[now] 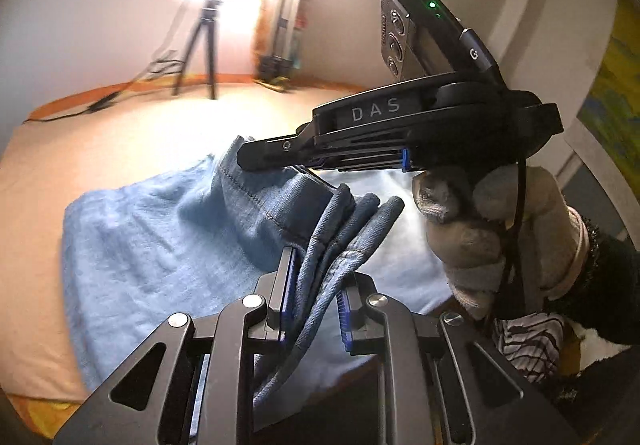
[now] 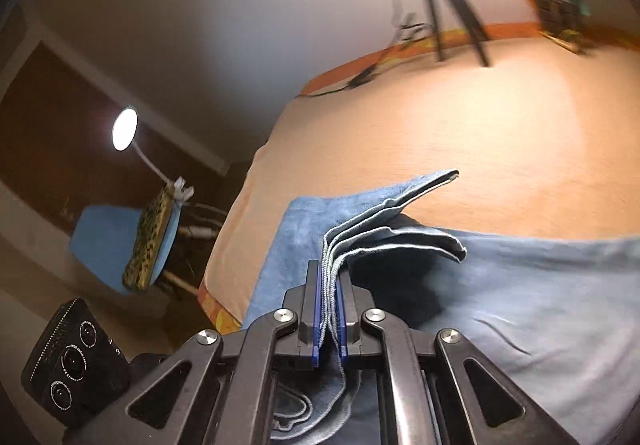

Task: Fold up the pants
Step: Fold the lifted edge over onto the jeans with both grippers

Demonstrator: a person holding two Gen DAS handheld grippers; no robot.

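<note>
A wide bed [image 2: 500, 117] with a peach sheet carries everything, and across its near part lie the light blue pants [image 1: 140, 237], a broad panel of them flat on the sheet while one end is lifted clear. That raised end is bunched into several stacked layers, so the garment looks already doubled at least once; judging from how it lies, the current fold is only half made, with the lifted edge yet to be laid over the flat part and smoothed. The left hand-held gripper [image 1: 312, 285] is pinching a thick bundle of hem folds between its blue pads, its jaws pressed in on the cloth. The right hand-held gripper [image 2: 329, 309], borne by a gloved hand [image 1: 492, 229] in the left view, is nipped almost fully together on four or so thin denim edges that fan out above its pads. A tripod [image 1: 200, 45] stands beyond the bed under a glaring lamp.
</note>
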